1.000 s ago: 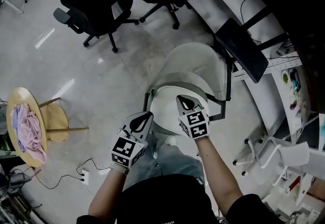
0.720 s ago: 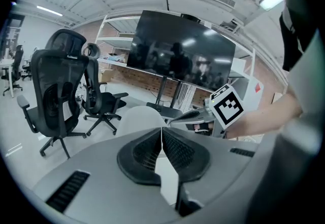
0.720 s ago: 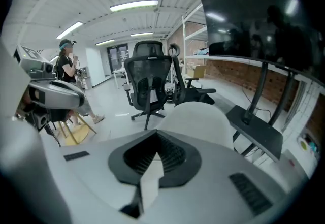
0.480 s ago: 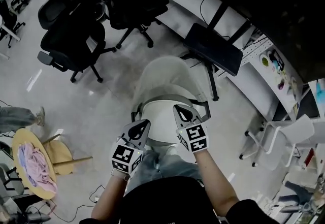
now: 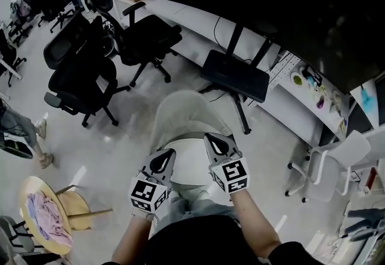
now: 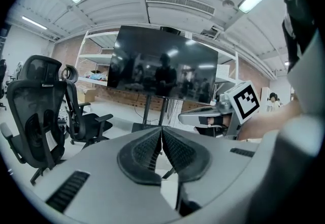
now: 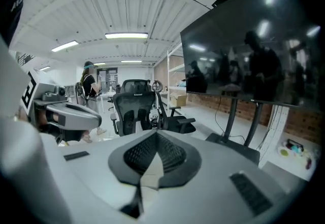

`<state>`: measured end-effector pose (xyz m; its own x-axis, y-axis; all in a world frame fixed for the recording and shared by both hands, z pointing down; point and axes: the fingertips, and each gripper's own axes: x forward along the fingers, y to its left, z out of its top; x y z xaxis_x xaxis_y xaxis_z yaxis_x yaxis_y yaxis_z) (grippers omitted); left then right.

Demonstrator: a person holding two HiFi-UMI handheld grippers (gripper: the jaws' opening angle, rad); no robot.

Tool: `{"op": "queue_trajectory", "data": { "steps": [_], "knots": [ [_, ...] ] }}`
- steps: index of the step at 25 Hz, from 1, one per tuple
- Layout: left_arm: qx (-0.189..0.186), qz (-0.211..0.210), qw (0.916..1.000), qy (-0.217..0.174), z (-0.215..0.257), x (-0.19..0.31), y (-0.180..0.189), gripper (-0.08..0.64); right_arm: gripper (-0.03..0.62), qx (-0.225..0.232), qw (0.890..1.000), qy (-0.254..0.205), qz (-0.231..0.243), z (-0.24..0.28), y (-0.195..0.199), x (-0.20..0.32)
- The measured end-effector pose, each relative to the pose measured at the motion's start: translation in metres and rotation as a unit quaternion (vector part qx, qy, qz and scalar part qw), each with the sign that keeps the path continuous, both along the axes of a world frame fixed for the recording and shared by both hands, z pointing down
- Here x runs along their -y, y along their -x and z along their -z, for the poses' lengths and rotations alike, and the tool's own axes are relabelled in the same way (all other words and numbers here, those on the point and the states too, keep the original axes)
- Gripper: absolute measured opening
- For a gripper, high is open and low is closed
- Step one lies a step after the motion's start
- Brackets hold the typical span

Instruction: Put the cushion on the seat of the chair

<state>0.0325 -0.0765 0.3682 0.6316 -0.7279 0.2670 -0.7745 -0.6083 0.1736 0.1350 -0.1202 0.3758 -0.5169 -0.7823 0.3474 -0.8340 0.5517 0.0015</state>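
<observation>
Moved: both your grippers have risen from the chair [image 5: 180,110].
Left gripper [image 5: 169,152]: pads pressed together, nothing between.
Right gripper [image 5: 209,136]: pressed together, apparently empty.
Cushion [image 5: 189,164]: white, seemingly lying on the seat between your grippers.
Handling: probably light, soft, squashy; pinch an edge.
Chair: smooth pale shell back, dark frame.

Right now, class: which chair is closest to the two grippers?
The pale shell chair, just ahead of both; the black office chairs stand farther off, upper left.
</observation>
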Motion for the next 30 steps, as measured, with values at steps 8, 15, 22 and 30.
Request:
{"op": "queue_trajectory", "data": {
  "steps": [8,15,22,30],
  "knots": [
    [-0.006,-0.006,0.9993,-0.036,0.04,0.009,-0.023,0.012,0.008,0.008,0.999,-0.044,0.0,0.051,-0.021,0.002],
    [-0.014,-0.002,0.9974,-0.07,0.075,0.027,-0.029,0.012,0.008,0.004,0.997,-0.078,0.013,0.084,-0.024,0.018],
    [-0.016,0.009,0.9943,-0.105,0.11,0.048,-0.023,0.012,0.008,0.017,0.993,-0.113,0.027,0.121,-0.018,0.034],
    [-0.019,0.023,0.9919,-0.124,0.131,0.054,-0.015,0.012,0.008,0.031,0.99,-0.131,0.042,0.14,-0.008,0.04]
  ]
}}
